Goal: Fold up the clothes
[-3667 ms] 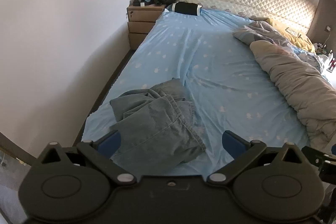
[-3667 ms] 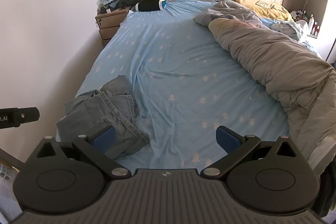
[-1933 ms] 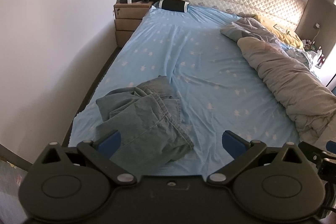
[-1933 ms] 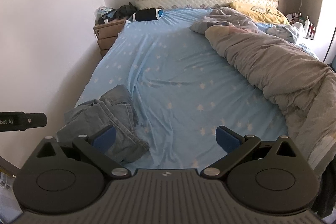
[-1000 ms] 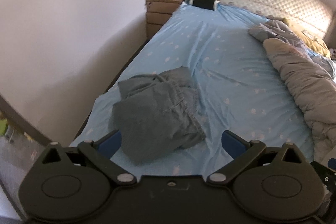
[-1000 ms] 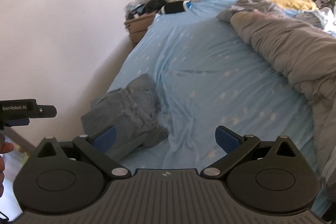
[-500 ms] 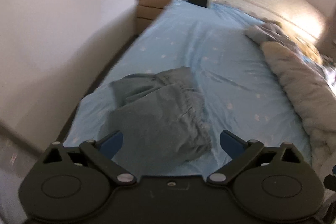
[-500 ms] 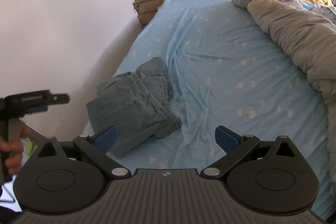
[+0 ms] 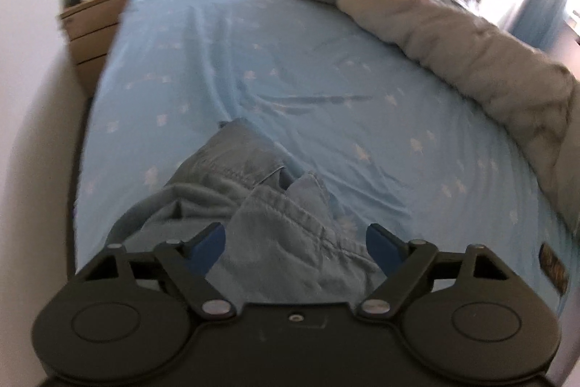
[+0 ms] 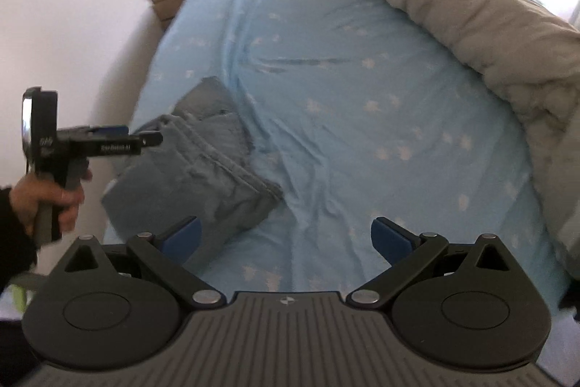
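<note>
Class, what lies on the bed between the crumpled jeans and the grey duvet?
Only bare blue star-print sheet separates the jeans from the duvet, seen in the right wrist view.

Grey duvet, probably a wooden nightstand.
</note>
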{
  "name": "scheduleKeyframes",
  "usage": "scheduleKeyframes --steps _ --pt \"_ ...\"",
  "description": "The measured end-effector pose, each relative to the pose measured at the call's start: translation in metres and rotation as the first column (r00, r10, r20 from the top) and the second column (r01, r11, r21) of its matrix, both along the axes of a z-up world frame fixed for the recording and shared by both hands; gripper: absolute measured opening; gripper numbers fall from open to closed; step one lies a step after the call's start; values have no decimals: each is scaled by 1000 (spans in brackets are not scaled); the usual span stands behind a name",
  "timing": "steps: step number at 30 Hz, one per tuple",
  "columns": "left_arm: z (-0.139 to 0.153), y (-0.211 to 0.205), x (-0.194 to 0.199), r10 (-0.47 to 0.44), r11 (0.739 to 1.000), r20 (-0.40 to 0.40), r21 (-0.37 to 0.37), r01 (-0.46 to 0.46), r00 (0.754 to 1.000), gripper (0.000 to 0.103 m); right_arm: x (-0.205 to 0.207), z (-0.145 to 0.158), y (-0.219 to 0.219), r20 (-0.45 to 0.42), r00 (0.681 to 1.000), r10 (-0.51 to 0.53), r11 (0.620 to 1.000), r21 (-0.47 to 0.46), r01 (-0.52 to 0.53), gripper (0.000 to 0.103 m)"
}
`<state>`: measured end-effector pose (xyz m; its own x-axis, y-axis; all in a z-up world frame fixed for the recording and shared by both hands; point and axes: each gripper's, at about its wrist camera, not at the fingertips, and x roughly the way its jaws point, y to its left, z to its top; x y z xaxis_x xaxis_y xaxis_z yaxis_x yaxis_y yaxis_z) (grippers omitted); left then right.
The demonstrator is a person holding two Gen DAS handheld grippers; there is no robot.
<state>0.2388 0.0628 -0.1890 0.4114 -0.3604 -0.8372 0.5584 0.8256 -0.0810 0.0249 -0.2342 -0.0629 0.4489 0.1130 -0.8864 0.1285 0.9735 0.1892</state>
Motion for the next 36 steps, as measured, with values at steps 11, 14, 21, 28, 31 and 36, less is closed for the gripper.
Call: scheduleKeyframes --steps 11,14,21,28,31,36 --pt "-74 -40 71 -374 922 -150 41 384 915 70 -7 9 1 -36 980 -196 979 -68 193 101" --pt "-90 -47 83 -403 908 -243 16 419 882 70 -11 8 3 -51 978 -202 977 -79 198 101" --pt "-112 -62 75 -400 896 -262 89 435 878 53 -19 -2 -2 -87 961 -264 964 -60 259 101" --pt "-73 -52 57 -414 907 -194 -2 422 889 16 -15 -9 -10 -43 953 -301 951 60 303 101" --pt "-40 -47 44 -424 906 -128 -52 421 897 15 -4 -13 -8 -3 963 -271 951 155 268 100" --pt "24 -32 20 -430 893 -20 -154 422 903 14 20 -26 5 126 979 -161 956 266 123 100"
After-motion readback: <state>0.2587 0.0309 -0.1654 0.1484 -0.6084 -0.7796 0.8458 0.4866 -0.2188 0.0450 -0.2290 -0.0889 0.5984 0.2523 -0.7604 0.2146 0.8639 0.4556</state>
